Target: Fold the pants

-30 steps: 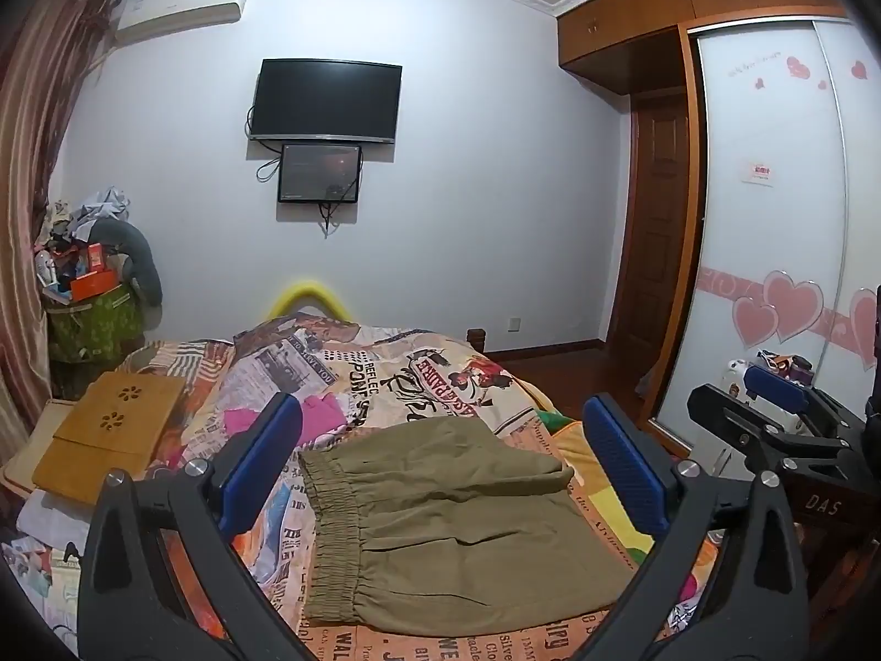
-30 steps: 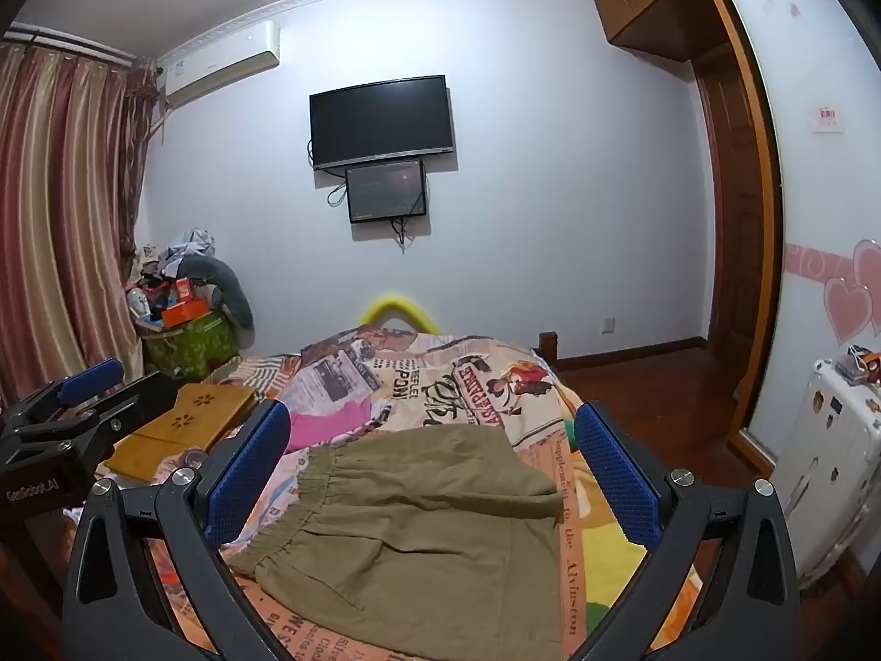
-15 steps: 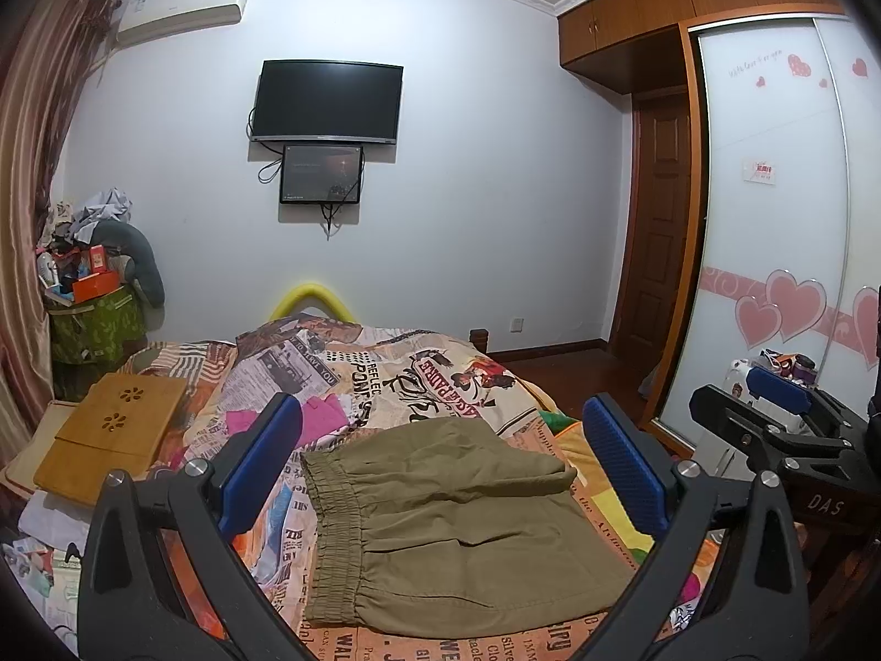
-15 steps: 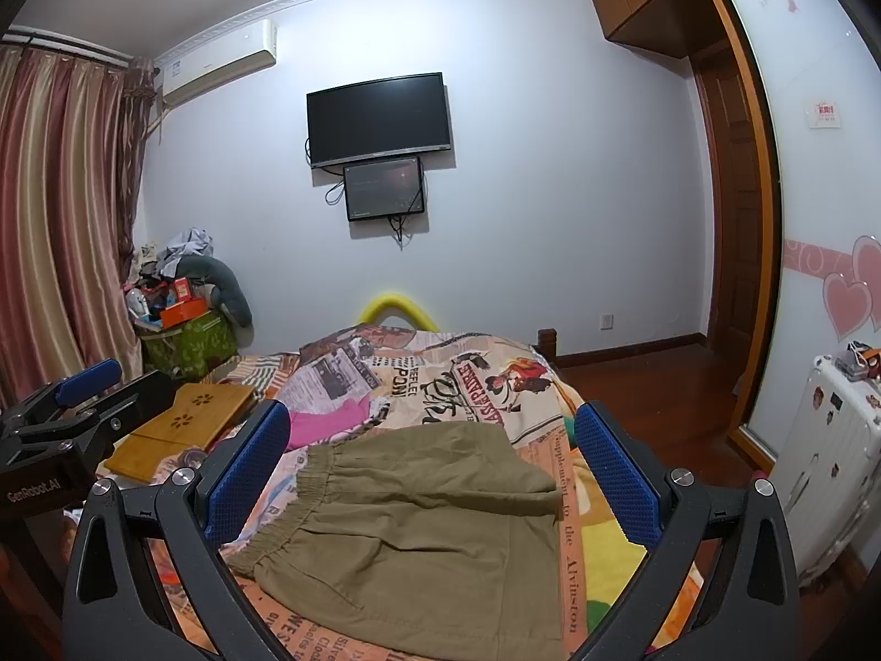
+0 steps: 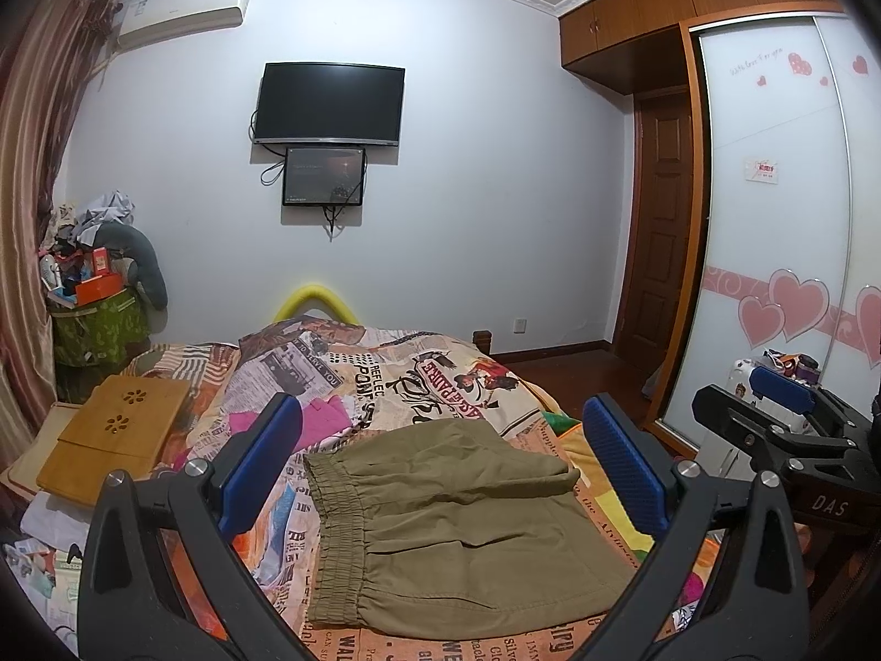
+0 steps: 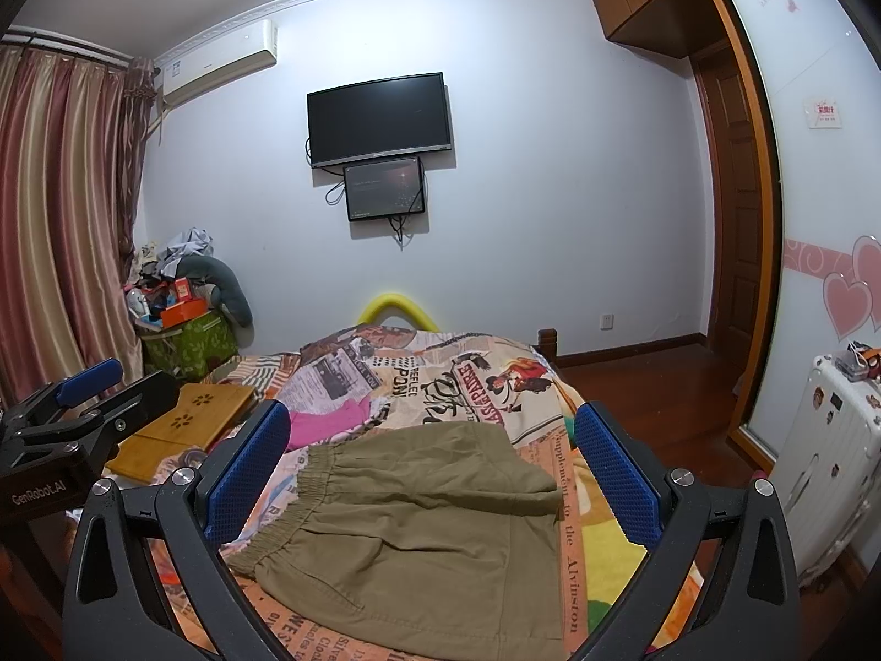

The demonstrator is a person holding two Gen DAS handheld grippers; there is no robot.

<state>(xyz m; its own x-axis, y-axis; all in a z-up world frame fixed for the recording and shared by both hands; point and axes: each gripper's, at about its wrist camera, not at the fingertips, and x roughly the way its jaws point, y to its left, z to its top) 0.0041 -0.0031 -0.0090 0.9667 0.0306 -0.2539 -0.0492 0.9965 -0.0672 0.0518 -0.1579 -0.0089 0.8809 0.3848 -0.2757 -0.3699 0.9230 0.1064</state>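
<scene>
Olive-green pants [image 5: 457, 529] lie folded on the bed, elastic waistband to the left; they also show in the right wrist view [image 6: 418, 529]. My left gripper [image 5: 440, 457] is open and empty, held above and in front of the pants. My right gripper [image 6: 432, 454] is open and empty, also above the pants. The right gripper shows at the right edge of the left wrist view [image 5: 782, 418]. The left gripper shows at the left edge of the right wrist view [image 6: 82, 407].
The bed has a newspaper-print cover [image 5: 385, 374]. A wooden lap tray [image 5: 115, 435] lies at its left. A cluttered green bin [image 5: 93, 325] stands in the far-left corner. A white suitcase [image 6: 826, 468] and the wardrobe [image 5: 782, 220] are at the right.
Both grippers have drifted slightly; the views shift a little. The pants have not moved.
</scene>
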